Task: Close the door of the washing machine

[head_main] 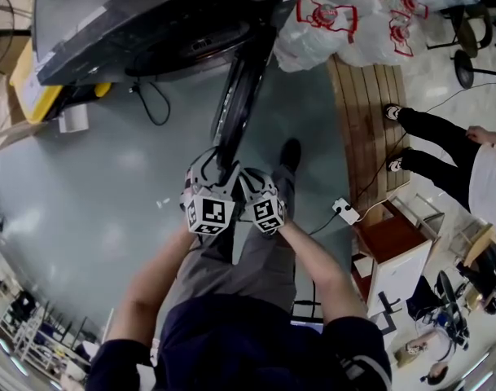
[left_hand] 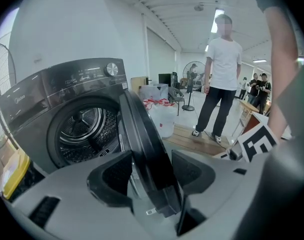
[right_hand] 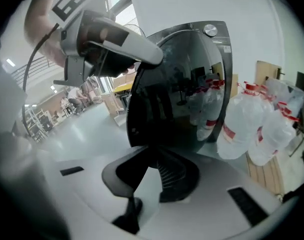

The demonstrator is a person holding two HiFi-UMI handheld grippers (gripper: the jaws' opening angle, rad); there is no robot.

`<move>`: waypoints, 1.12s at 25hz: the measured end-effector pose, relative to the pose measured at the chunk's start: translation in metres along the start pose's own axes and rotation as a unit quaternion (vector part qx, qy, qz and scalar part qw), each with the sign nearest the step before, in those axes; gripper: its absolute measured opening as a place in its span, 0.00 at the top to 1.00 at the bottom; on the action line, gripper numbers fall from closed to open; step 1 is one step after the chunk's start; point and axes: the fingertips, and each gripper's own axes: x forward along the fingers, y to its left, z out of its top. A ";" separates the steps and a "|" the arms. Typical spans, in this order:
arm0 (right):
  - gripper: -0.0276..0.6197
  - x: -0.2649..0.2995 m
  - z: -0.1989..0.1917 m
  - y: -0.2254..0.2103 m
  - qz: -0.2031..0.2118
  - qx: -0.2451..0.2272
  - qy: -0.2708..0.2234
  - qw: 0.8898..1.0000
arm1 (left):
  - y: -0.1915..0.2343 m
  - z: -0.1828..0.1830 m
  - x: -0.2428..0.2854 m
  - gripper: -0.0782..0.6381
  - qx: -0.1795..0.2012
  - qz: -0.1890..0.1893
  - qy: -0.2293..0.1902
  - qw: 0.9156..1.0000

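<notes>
A dark grey washing machine stands with its round door swung out towards me, the drum showing behind it. My left gripper straddles the door's free edge, and the thick rim fills the space between its pads. The right gripper view faces the door's glossy outer side, with the left gripper hooked over the rim higher up. My right gripper sits just right of the door edge. Its jaws are nearly together and the tips are lost against the dark door.
Large water jugs sit on a wooden pallet right of the machine. A person stands on the pallet side, their legs in the head view. A power strip and a white cabinet lie right of my legs.
</notes>
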 end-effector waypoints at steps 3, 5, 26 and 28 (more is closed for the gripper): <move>0.86 -0.008 -0.002 -0.011 -0.009 0.001 -0.009 1.000 | 0.008 -0.003 -0.001 0.53 -0.001 0.007 -0.002 1.000; 0.88 -0.010 0.000 -0.020 -0.019 -0.001 -0.013 1.000 | 0.015 -0.005 -0.002 0.54 0.000 0.011 -0.003 1.000; 0.90 -0.052 0.081 -0.081 -0.067 -0.004 -0.046 0.997 | 0.131 -0.025 -0.016 0.60 0.006 0.048 -0.021 0.999; 0.91 -0.053 0.090 -0.081 -0.067 -0.007 -0.049 0.997 | 0.141 -0.026 -0.017 0.60 0.013 0.044 -0.023 0.999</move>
